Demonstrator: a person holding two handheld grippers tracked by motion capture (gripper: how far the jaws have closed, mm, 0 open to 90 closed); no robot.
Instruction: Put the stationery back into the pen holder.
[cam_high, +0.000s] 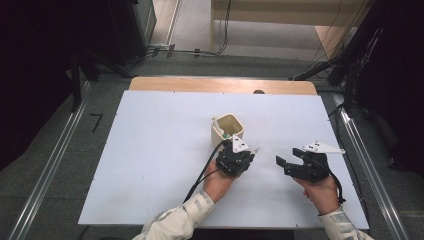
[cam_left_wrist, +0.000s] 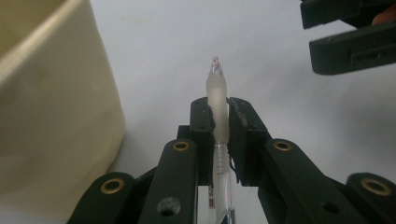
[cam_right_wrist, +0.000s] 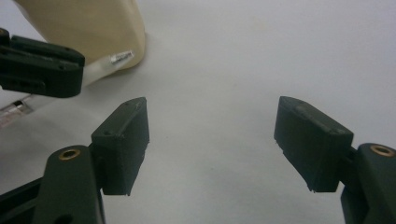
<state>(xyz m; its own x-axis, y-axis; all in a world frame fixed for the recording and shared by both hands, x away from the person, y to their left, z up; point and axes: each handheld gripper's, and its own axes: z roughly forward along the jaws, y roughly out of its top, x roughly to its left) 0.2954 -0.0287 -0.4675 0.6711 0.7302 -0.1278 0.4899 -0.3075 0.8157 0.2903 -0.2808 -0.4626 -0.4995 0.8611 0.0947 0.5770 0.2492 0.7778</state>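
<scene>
Pinching a clear pen between pads pressed tight on its frosted grip section, left gripper near table centre, hand behind it at about 7 o'clock. Pen tip poking past the pads, aimed toward 12 o'clock in the left gripper view, above the white table. Seen in the high view as a pale sliver sticking out at 3 o'clock of the gripper body. Cream square cup just beside, at 11 o'clock of the left gripper; looming at 9 o'clock in the left gripper view, close to the pen but not touching. Right gripper at 3 o'clock of the left one, a little apart, pads spread wide with nothing between, bare table beneath. Cup base at 11 o'clock in the right gripper view, pen's tip end lying against it in sight.
</scene>
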